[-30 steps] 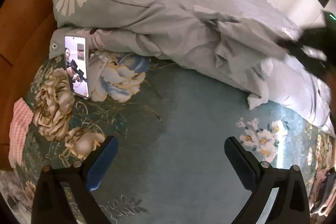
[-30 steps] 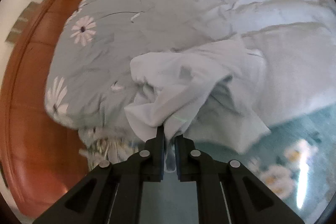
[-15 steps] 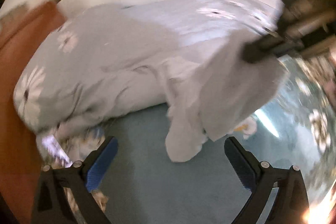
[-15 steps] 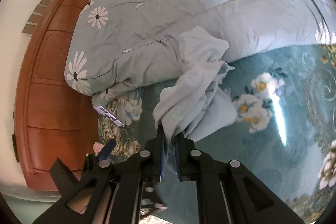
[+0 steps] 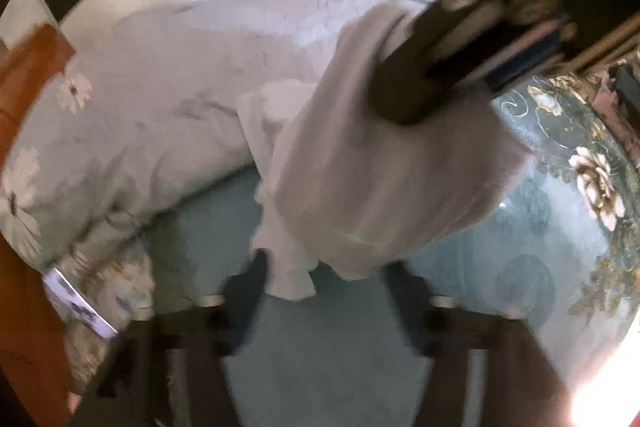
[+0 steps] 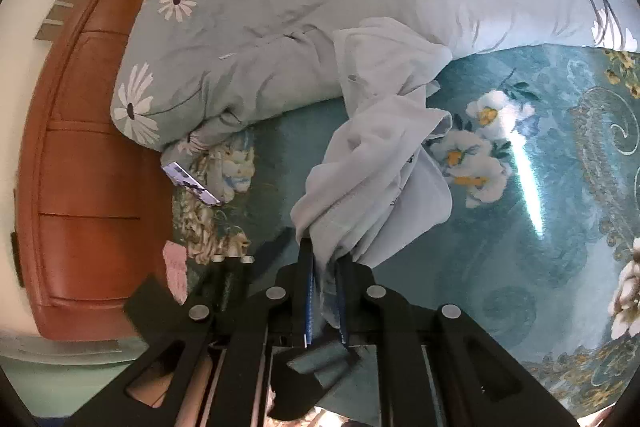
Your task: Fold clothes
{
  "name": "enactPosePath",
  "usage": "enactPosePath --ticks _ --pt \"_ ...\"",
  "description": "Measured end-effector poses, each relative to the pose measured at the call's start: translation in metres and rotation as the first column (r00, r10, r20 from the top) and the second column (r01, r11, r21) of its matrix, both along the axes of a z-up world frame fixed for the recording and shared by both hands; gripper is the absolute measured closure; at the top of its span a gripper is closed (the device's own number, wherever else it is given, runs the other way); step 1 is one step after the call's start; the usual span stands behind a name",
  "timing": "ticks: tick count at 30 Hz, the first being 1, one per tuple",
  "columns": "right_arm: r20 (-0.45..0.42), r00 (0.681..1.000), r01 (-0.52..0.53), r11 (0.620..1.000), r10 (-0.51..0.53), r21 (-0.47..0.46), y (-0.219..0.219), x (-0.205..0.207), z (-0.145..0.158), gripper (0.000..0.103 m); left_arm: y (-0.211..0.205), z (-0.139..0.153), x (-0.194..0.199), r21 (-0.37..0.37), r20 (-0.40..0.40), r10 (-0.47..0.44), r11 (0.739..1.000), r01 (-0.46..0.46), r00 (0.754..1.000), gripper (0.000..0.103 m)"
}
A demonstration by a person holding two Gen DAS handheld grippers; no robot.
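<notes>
One garment [image 6: 384, 155], one phone [image 6: 191, 183], one duvet [image 6: 320, 7]

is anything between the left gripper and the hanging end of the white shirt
Nothing visible. The white shirt hangs from the right gripper, and its lower edge dangles right between the left gripper fingers, which have just been closing around it. Only bare teal bedspread lies underneath.

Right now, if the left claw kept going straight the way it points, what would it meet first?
Most likely the hanging hem of the pale garment, which dangles between the left claw's fingers; below it lies the teal bedspread. The blur leaves depth uncertain.
</notes>
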State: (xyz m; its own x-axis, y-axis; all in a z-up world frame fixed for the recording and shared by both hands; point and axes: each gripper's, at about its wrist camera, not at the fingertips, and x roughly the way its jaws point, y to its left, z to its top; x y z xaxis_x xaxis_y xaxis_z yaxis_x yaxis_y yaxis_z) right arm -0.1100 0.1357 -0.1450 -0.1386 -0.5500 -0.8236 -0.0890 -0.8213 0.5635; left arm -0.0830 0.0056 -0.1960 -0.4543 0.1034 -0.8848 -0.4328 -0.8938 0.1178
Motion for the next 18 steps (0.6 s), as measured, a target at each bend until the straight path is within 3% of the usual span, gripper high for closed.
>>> enactPosePath --ticks 5,8,13,18 --pt "0.006 1.0 -0.012 0.999 0.012 0.035 0.007 0.005 -0.003 0.09 -0.017 -0.003 -0.014 0.082 0.028 0.083 0.993 -0.085 0.996 0.097" --pt "0.007 1.0 -0.005 0.999 0.005 0.032 0.014 0.009 0.0 0.088 -0.026 0.003 -0.022 0.124 0.033 0.133 0.983 -0.136 0.991 0.1" --pt "-0.016 1.0 0.023 0.999 -0.023 0.046 0.038 0.019 0.007 0.074 -0.041 0.02 -0.018 0.182 0.036 0.193 0.963 -0.197 0.98 0.101" --pt "0.025 0.993 0.113 0.992 -0.114 0.05 0.063 0.013 -0.023 0.073 -0.059 0.033 -0.017 0.194 0.033 0.218 0.956 -0.221 0.975 0.101"
